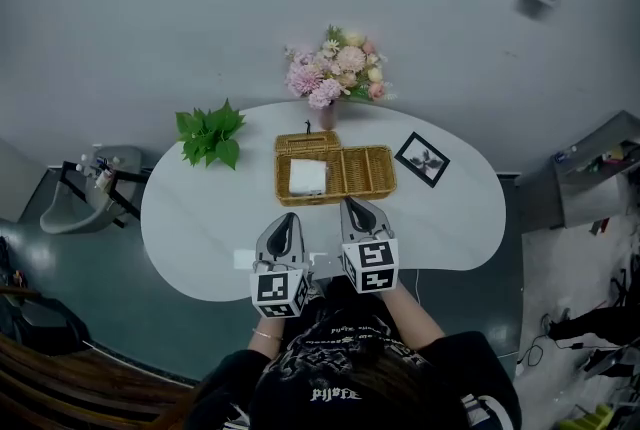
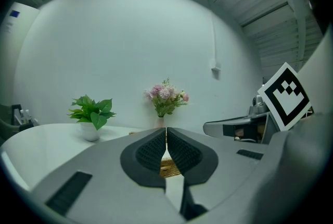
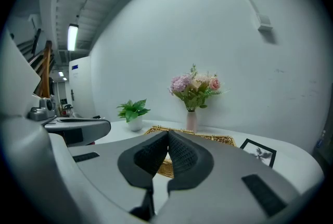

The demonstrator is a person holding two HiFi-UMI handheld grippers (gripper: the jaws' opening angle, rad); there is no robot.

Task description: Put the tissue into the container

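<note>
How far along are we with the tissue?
Done, it seems: a white tissue lies in the wicker container's left compartment. In hand: nothing; left gripper and right gripper are both shut and empty, near the table's front edge. Left: possibly nothing; a pale patch beside the left gripper is too unclear to name.

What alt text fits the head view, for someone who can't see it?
From above, a person holds the left gripper and right gripper, both shut, side by side over a white table, facing a wicker basket with a white tissue inside. A plant, flowers and a framed picture sit nearby.
</note>
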